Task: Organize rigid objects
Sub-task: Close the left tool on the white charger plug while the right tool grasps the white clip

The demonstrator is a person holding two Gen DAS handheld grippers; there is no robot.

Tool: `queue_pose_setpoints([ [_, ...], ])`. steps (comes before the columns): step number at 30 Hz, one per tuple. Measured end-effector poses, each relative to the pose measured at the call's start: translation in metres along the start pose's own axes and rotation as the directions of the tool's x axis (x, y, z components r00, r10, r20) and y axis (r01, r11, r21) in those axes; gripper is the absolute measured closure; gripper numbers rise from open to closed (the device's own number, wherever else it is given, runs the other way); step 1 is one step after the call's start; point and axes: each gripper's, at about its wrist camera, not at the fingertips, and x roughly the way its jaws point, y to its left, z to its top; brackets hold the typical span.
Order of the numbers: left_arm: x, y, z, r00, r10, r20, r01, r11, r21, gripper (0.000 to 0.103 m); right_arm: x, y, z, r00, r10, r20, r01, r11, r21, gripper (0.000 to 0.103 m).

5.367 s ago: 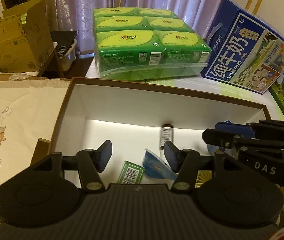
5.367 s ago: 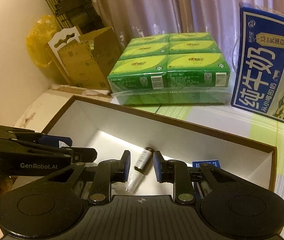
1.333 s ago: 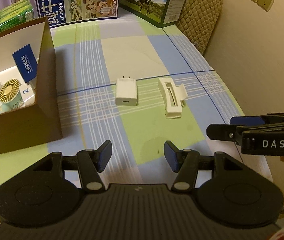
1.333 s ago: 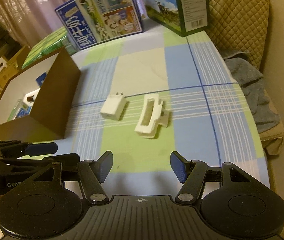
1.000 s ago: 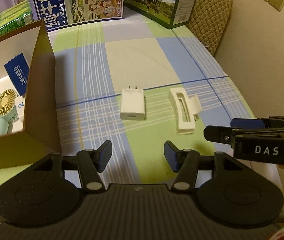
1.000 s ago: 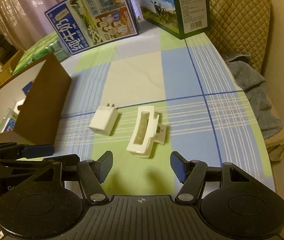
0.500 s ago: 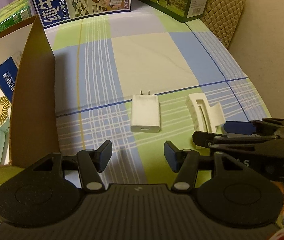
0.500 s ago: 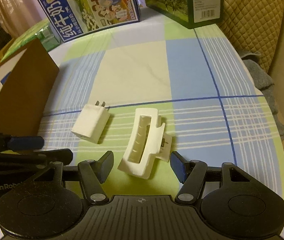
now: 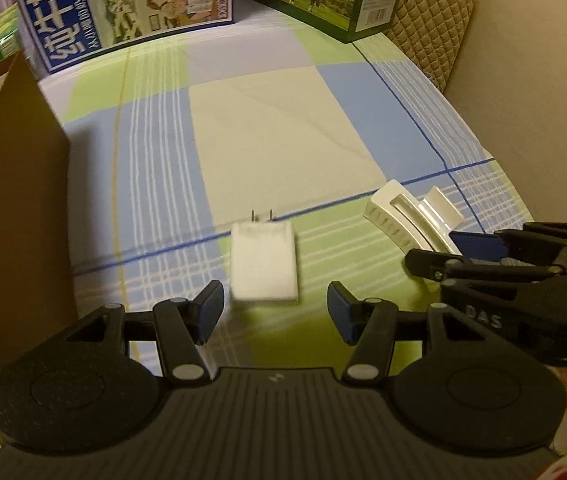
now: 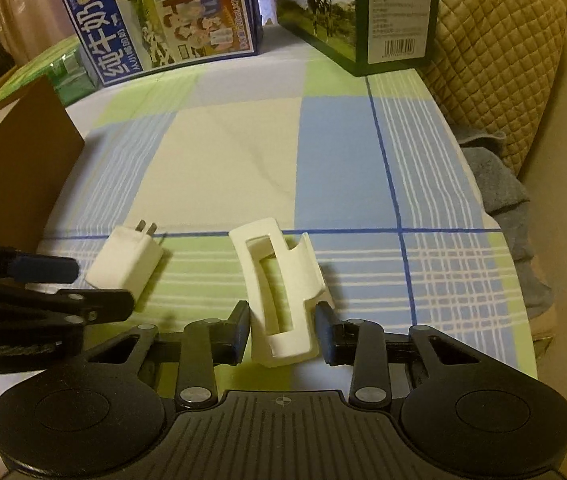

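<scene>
**Two tools over charger and clip**

At far left stands the brown box [image 9: 19,208], its wall near the table [image 9: 267,136] edge. The left tool [image 9: 275,312] hangs with its jaws partly apart and nothing between them; the white charger [image 9: 263,266] lies flat on the checked cloth just ahead of its tips, prongs pointing away. Right of the charger lies the white clip [image 10: 283,292], near it but apart. The right tool [image 10: 283,330] straddles the clip's near end and its jaws are closing, the clip between them; the pads sit just beside its sides, and contact is not clear. Behind, a blue carton [image 10: 171,16] and a green carton [image 10: 375,12] stand on the table.
</scene>
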Motion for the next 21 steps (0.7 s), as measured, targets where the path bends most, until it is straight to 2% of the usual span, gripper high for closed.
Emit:
queue_pose_setpoints([
  [2, 0.009, -0.001, 0.003, 1.000, 0.008, -0.007, -0.008, 1.000, 0.009, 0.050, 0.001, -0.003, 0.002, 1.000, 0.007, -0.001, -0.007, 1.000, 0.005, 0.069],
  [9, 0.029, 0.000, 0.010, 1.000, 0.006, -0.022, -0.006, 1.000, 0.009, 0.056, 0.003, -0.003, 0.005, 1.000, 0.002, 0.018, -0.002, 1.000, -0.011, 0.055],
  [11, 0.032, 0.002, 0.010, 1.000, 0.008, -0.024, -0.008, 1.000, 0.001, 0.062, 0.004, -0.002, 0.006, 1.000, -0.003, 0.023, 0.003, 1.000, -0.022, 0.054],
  [14, 0.031, 0.004, 0.011, 1.000, 0.017, -0.008, -0.017, 1.000, 0.010, 0.067, 0.005, 0.002, 0.008, 0.999, -0.012, 0.039, 0.014, 0.999, -0.049, 0.053],
  [19, 0.027, 0.007, 0.006, 1.000, 0.015, -0.006, -0.015, 1.000, 0.005, 0.067, 0.005, 0.011, 0.006, 0.998, -0.026, 0.062, 0.033, 0.993, -0.109, 0.054],
  [21, 0.025, 0.007, 0.003, 1.000, 0.019, -0.006, -0.019, 1.000, 0.000, 0.067, 0.006, 0.014, 0.004, 0.998, -0.035, 0.055, 0.041, 0.992, -0.118, 0.064],
])
